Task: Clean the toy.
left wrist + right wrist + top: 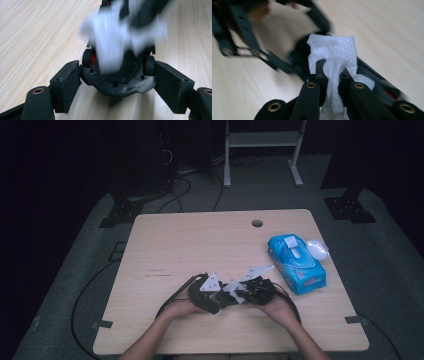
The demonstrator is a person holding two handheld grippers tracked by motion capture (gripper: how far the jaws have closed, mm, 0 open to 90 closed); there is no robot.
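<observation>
The left gripper (117, 82) clamps a black toy car (117, 80) at mid-table. The right gripper (331, 72) pinches a white wet wipe (334, 52) tight, pressed on the car's body.

Left gripper view: white wipe (110, 37) motion-blurred, hiding upper body of black toy car (117, 80); car's top cut off by upper edge. Right gripper view: left gripper (249, 37) blurred at upper left; car mostly hidden behind wipe. High view: car too small to distinguish betw. hands.
</observation>
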